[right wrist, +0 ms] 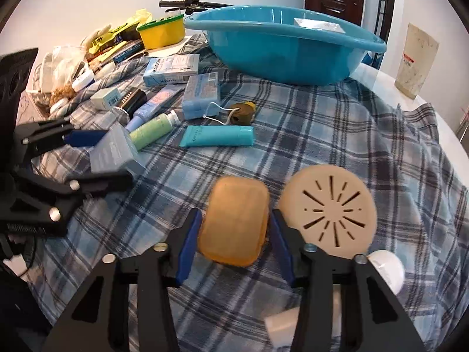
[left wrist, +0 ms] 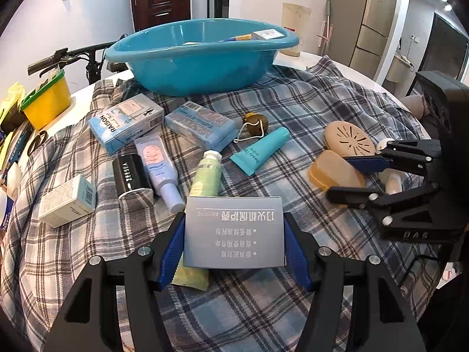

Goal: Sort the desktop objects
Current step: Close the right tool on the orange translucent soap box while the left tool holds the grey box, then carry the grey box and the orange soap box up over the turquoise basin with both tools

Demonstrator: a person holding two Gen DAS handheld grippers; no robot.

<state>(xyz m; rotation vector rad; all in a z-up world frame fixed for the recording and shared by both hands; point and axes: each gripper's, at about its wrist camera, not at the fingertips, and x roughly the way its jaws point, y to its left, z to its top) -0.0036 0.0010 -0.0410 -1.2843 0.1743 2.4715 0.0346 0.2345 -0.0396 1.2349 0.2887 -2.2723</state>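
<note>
Surface, left view: plaid cloth (left wrist: 293, 111), blue basin (left wrist: 202, 58) top centre.
Left gripper (left wrist: 234, 249): clamped on grey box (left wrist: 234, 231), bottom centre.
Right view, right gripper (right wrist: 234, 234): closed on amber soap (right wrist: 234, 220), bottom centre; beige perforated disc (right wrist: 328, 208) just right.

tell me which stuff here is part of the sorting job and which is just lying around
Part of the job:
- grey box in the left tongs
- orange soap in the right tongs
- blue basin
- teal tube, green tube

Just lying about:
- plaid cloth
- yellow tub
- bicycle handlebar
</note>
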